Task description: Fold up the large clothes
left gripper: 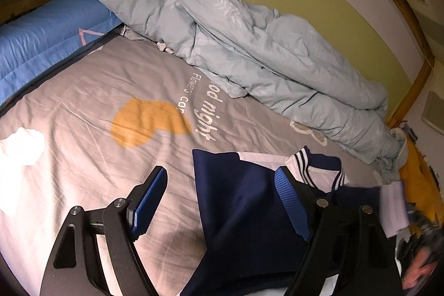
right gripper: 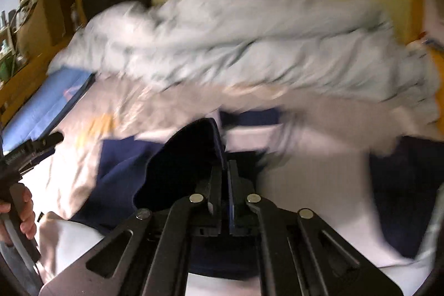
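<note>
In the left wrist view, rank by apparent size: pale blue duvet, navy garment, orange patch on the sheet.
1. pale blue duvet
2. navy garment, though nearness to the camera inflates it
3. orange patch

One navy-and-white garment (left gripper: 244, 201); one crumpled pale-blue duvet (left gripper: 236, 38); one blue pillow (left gripper: 47, 38); one grey printed bedsheet (left gripper: 97, 90); one white cloth (left gripper: 22, 146); two tools: left tool (left gripper: 222, 199), right tool (right gripper: 225, 171).

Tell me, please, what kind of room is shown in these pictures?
Most likely a bedroom. A grey printed bedsheet covers a mattress, a crumpled pale blue duvet lies along the wall, and a blue pillow sits at one end. A navy and white garment lies on the bed.
</note>
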Demonstrator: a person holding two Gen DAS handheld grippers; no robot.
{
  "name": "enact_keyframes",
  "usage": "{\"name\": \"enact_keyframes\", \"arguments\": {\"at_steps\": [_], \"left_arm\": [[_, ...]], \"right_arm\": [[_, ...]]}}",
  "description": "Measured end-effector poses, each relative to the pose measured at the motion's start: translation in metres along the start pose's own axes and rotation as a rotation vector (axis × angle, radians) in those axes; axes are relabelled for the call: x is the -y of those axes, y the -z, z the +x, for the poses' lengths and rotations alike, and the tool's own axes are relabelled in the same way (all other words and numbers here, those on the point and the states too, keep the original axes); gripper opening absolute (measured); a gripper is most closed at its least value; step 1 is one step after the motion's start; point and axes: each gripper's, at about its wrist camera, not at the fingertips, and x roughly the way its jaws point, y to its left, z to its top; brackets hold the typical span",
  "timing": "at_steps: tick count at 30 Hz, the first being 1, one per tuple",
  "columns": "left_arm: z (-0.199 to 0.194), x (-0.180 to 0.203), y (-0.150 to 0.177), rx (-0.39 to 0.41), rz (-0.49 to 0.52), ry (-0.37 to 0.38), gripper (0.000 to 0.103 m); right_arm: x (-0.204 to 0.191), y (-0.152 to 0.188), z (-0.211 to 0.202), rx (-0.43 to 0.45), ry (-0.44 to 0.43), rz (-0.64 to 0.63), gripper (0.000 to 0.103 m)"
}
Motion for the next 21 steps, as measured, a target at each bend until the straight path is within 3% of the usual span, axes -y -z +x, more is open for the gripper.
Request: {"name": "enact_keyframes", "arguments": {"at_steps": [4, 7, 12, 15, 18, 20, 21], "left_arm": [[0.017, 0.009, -0.006, 0.005, 0.032, -0.058, 0.081], [0.042, 0.016, -0.001, -0.046, 0.07, -0.088, 0.081], [0.078, 0.025, 0.018, -0.145, 0.155, -0.16, 0.081], [0.098, 0.019, 0.026, -0.229, 0.14, -0.192, 0.081], [0.114, 0.012, 0.033, -0.273, 0.128, -0.241, 0.076], [0.112, 0.013, 0.034, -0.253, 0.141, -0.246, 0.061], [0.112, 0.015, 0.035, -0.251, 0.153, -0.237, 0.047]], "right_arm": [[0.07, 0.009, -0.032, 0.02, 0.114, 0.055, 0.003], [0.116, 0.022, -0.03, -0.017, 0.211, 0.091, 0.003], [0.172, 0.054, 0.013, -0.172, 0.21, 0.172, 0.004], [0.189, 0.074, 0.032, -0.225, 0.198, 0.216, 0.007], [0.203, 0.084, 0.033, -0.228, 0.129, 0.29, 0.027], [0.211, 0.084, 0.025, -0.188, 0.076, 0.345, 0.051], [0.213, 0.083, 0.019, -0.163, 0.062, 0.364, 0.053]]}}
